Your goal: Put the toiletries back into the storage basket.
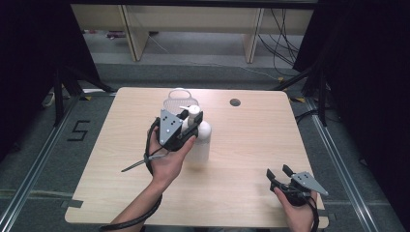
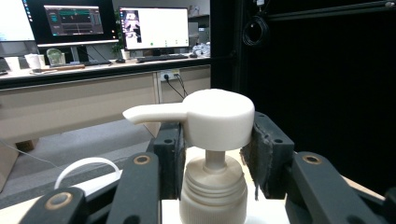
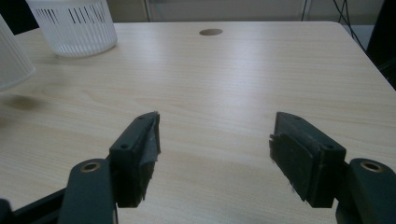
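The left gripper (image 2: 215,154) has its jaws closed on the pump head (image 2: 210,119) of the white bottle (image 1: 202,142), which stands upright below them; beyond sits a white basket (image 1: 178,99); the right gripper (image 3: 215,144) rests with jaws spread over bare table (image 3: 233,70).

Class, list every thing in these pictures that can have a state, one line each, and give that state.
Pump bottle: upright on the table, pump head held.
Pump head: raised, nozzle pointing to the left in the left gripper view.
Left gripper: shut on the pump head.
Right gripper: open, holds nothing, low over the table.
White basket: upright on the table; contents cannot be told.
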Tool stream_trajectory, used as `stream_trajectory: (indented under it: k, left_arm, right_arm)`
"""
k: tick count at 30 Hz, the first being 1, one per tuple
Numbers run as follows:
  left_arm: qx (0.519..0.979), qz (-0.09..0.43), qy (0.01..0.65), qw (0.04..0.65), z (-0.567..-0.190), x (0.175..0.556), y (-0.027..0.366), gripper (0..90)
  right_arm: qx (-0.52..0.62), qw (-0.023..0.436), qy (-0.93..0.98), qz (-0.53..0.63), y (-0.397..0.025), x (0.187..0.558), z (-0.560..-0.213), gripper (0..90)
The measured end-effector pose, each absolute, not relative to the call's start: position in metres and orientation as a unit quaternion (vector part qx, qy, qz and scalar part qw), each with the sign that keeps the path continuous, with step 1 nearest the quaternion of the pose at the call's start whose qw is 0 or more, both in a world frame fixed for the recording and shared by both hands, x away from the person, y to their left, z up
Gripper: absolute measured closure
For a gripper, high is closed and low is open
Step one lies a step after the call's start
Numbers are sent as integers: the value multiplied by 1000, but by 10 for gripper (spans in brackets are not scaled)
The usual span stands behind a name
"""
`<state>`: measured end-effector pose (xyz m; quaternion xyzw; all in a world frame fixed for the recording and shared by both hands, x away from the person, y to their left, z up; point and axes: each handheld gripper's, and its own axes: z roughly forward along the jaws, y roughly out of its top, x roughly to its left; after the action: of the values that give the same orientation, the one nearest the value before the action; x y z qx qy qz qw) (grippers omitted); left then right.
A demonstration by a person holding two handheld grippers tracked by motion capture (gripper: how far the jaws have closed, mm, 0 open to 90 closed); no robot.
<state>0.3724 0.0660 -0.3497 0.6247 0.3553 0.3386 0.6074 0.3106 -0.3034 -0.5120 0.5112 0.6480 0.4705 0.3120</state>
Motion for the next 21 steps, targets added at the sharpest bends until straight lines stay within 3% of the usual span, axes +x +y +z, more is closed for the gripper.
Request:
stream_trajectory:
  k: [21]
  left_arm:
    - [613, 358, 366, 602, -340, 380, 85, 594]
  right_arm:
    - [510, 312, 651, 468, -304, 310, -512, 330]
